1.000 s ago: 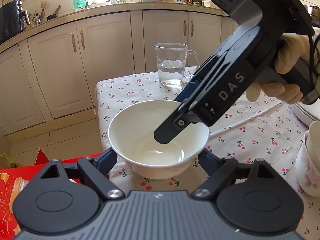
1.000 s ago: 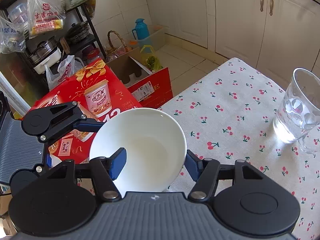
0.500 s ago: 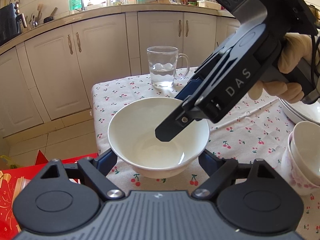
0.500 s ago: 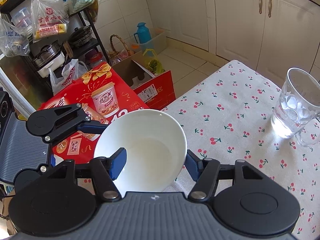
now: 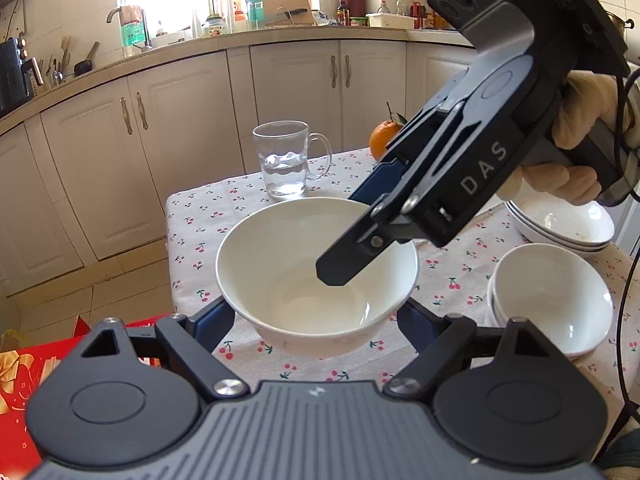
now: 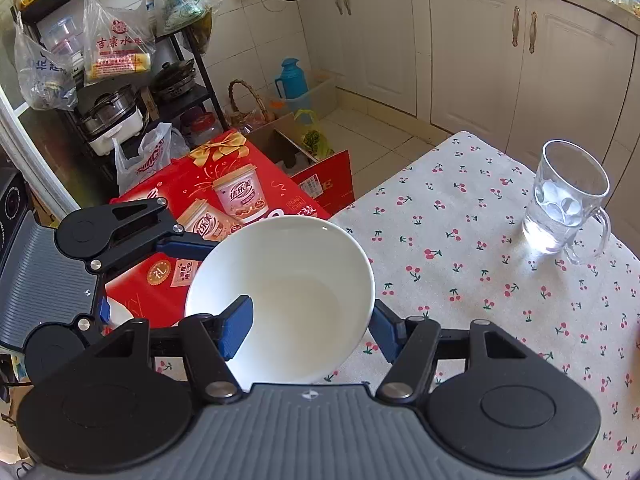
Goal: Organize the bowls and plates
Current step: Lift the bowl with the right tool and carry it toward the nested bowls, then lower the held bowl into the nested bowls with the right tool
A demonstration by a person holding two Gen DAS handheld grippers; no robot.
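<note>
A white bowl (image 5: 280, 248) hangs a little above the cherry-print tablecloth (image 5: 192, 216), and both grippers hold it. My left gripper (image 5: 316, 320) clasps its lower sides from outside, a blue pad against each side. My right gripper (image 6: 310, 328) is shut on the bowl's (image 6: 296, 280) wall, with one finger inside and one outside. In the left wrist view the right gripper (image 5: 352, 232) reaches in from the upper right, held by a gloved hand (image 5: 576, 120). A stack of white bowls (image 5: 552, 300) stands at the right, with stacked shallow plates (image 5: 560, 224) behind it.
A glass mug of water (image 5: 286, 160) stands near the table's far corner, with an orange (image 5: 382, 140) beside it. In the right wrist view the mug (image 6: 564, 208) is at the right. Red gift boxes (image 6: 224, 200) lie on the floor by the table edge.
Both grippers have lifted the bowl and carried it to the right. The stacked bowls, the plates and the orange have come further into the left wrist view.
</note>
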